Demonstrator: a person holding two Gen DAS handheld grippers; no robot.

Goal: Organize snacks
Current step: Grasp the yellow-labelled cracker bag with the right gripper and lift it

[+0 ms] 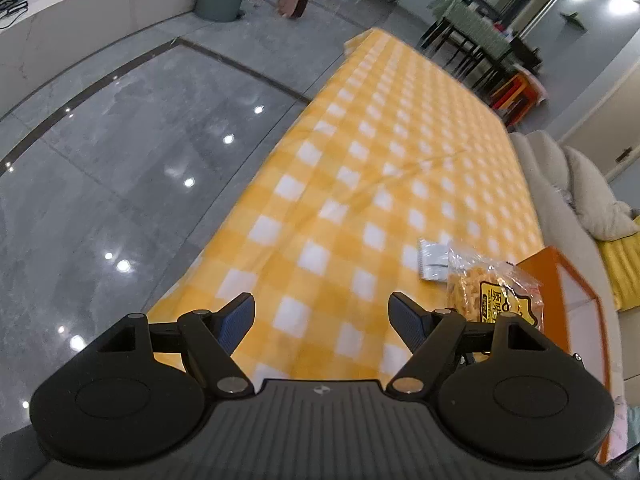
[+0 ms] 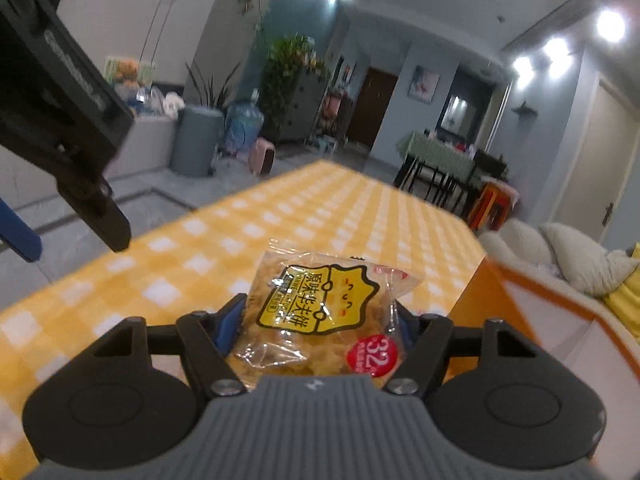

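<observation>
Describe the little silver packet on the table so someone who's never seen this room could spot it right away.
Start at the long table with the yellow-and-white checked cloth. Near its end by the orange box, the small silver packet lies flat on the cloth. Unlike the clear waffle-snack bag beside it, it is opaque, plain grey-silver, with a crimped edge.

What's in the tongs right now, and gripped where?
Right tongs: clear waffle snack packet, clamped across its two side edges. Left tongs: open, nothing held.
</observation>
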